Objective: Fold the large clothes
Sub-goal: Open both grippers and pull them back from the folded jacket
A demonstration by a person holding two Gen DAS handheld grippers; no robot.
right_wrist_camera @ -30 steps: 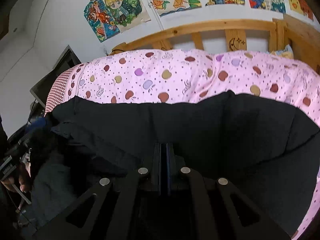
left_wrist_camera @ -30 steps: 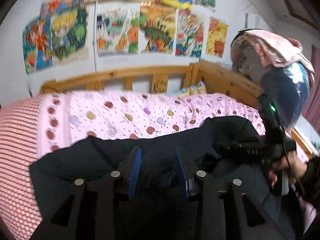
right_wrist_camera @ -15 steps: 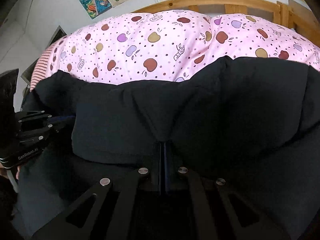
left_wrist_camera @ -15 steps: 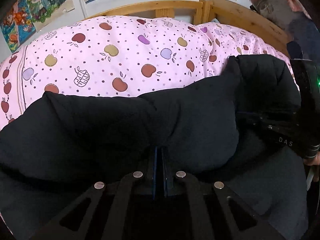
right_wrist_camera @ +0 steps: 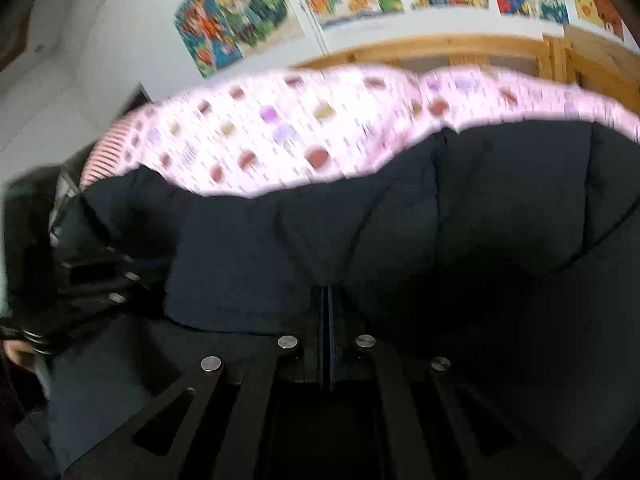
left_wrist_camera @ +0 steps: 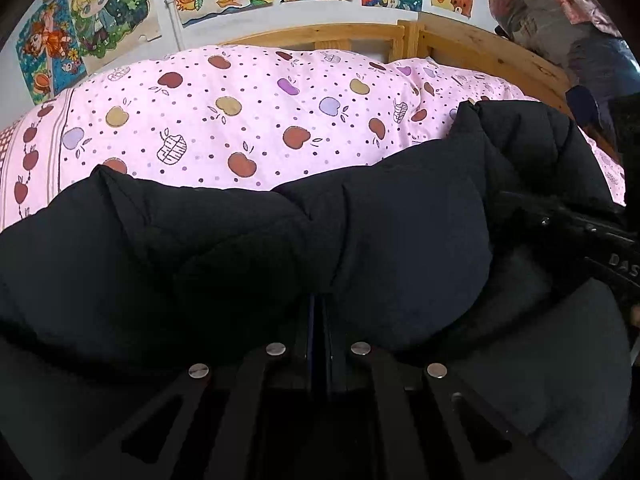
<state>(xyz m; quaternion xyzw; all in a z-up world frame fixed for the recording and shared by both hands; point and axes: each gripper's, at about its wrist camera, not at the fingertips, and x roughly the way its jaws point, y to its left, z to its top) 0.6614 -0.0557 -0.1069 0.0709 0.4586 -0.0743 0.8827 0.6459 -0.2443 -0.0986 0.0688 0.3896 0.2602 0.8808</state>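
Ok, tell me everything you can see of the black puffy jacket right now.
The black puffy quilted jacket looks matte, padded and soft, with stitched panels. It lies across the pink apple-print bedcover, its near edge folded up into a thick roll. The left hand-held gripper and right hand-held gripper are each shut on that rolled edge. The right wrist view is blurred, so finer details are unclear.
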